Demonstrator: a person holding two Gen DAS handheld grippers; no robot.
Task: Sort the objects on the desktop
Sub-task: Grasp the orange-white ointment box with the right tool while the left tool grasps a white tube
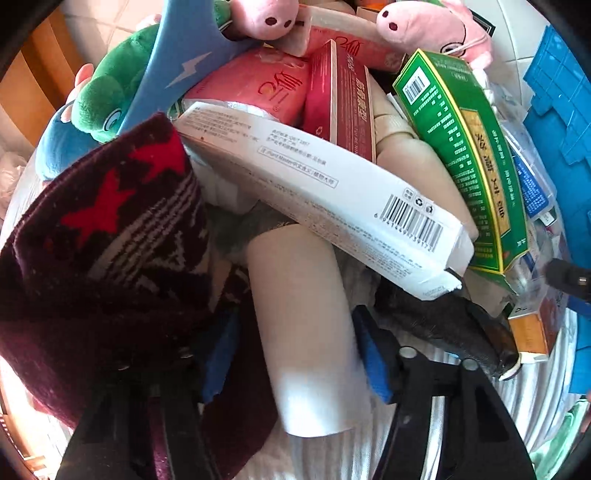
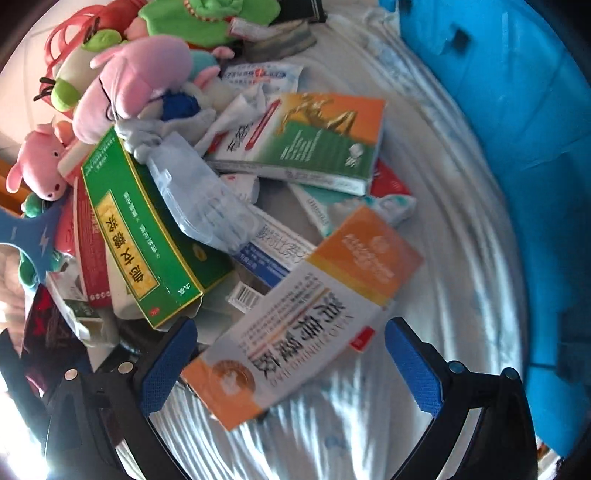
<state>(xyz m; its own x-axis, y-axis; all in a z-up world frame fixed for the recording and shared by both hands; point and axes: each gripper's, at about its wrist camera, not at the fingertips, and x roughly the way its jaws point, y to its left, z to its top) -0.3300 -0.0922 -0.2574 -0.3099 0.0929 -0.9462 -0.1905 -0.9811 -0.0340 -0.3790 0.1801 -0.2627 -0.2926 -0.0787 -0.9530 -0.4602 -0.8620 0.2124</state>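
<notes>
pile on a white cloth point(image 2: 424, 229), boxes, soft toys and cloth items heaped together; blue bin point(image 2: 517, 129) along the cloth's far-right edge in the right wrist view.

around the left gripper point(image 1: 295, 354): a pale roll point(image 1: 299, 332) lies between its blue pads, which stand at either side; contact cannot be told. a maroon sock point(image 1: 110, 266) with red stars crowds the left finger, a white box point(image 1: 332, 206) lies across the roll's far end, a dark object point(image 1: 443, 325) sits just beside the right pad. green box point(image 1: 469, 155), red box point(image 1: 340, 103), pink pigs point(image 1: 269, 18) and a green toy point(image 1: 107, 88) behind.

right gripper point(image 2: 291, 369): pointing steeply down, jaws wide, an orange-white box point(image 2: 306, 325) between the pads, apart from both.

the left view alone shows the roll; the right view alone shows a clear case point(image 2: 199, 199) on the green box point(image 2: 147, 236), a horse box point(image 2: 314, 144) and a lilac toy point(image 2: 136, 81).
</notes>
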